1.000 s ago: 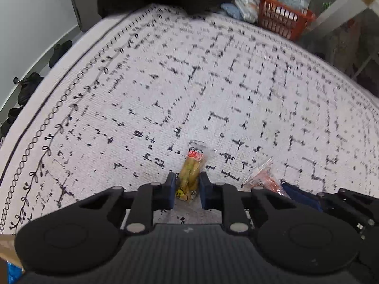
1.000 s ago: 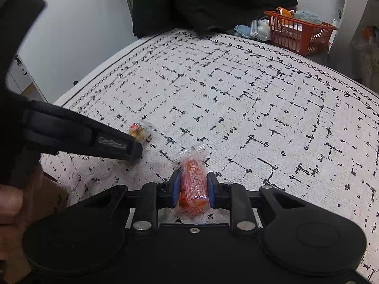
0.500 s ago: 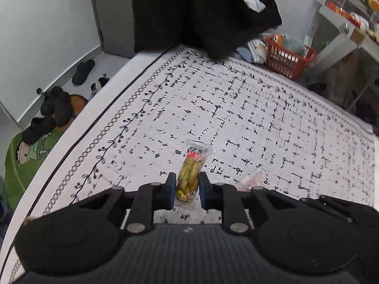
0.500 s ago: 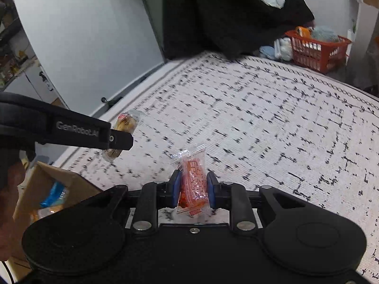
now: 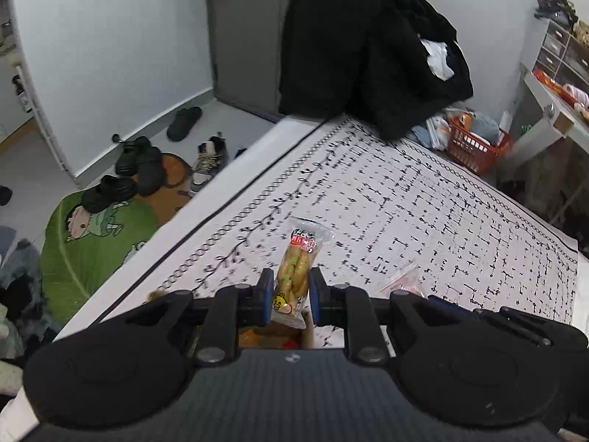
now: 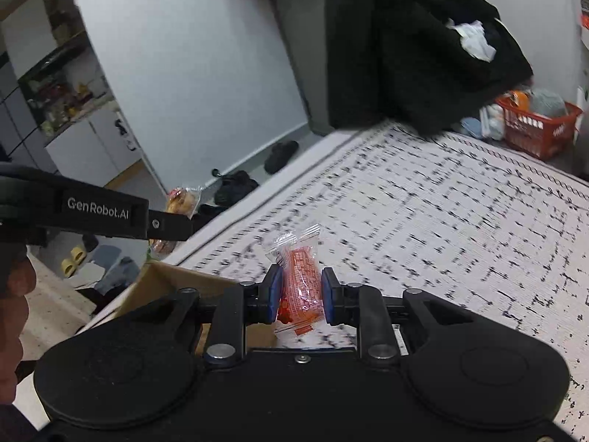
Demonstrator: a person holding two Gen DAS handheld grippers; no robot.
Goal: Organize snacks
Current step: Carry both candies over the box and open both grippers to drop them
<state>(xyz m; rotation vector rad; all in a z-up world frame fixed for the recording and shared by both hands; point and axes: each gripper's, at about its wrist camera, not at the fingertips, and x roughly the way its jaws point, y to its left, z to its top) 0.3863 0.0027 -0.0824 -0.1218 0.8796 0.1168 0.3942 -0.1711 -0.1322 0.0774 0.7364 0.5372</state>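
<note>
My left gripper [image 5: 288, 296] is shut on a clear packet of yellow twisted snack [image 5: 294, 272] with a red label, held in the air over the bed's near-left edge. My right gripper [image 6: 300, 294] is shut on a clear packet of orange snack [image 6: 300, 287]. In the right wrist view the left gripper [image 6: 173, 226] crosses from the left with its yellow snack packet [image 6: 182, 200] showing above its fingers. Below both grippers sits an open cardboard box [image 6: 165, 283]; in the left wrist view only a sliver of the box [image 5: 272, 335] with colourful contents shows between the fingers.
The white bedspread [image 5: 423, 213] with black dashes fills the right. A black garment [image 5: 368, 48] hangs beyond it, and a red basket [image 5: 475, 147] stands at the far right. Shoes [image 5: 143, 162] and a green mat [image 5: 92, 228] lie on the floor at left. A hand [image 6: 11, 313] shows lower left.
Both grippers have lifted off the bedspread and swung left toward the bed's edge, each still holding its packet. The floor, shoes and the cardboard box have come into view.
</note>
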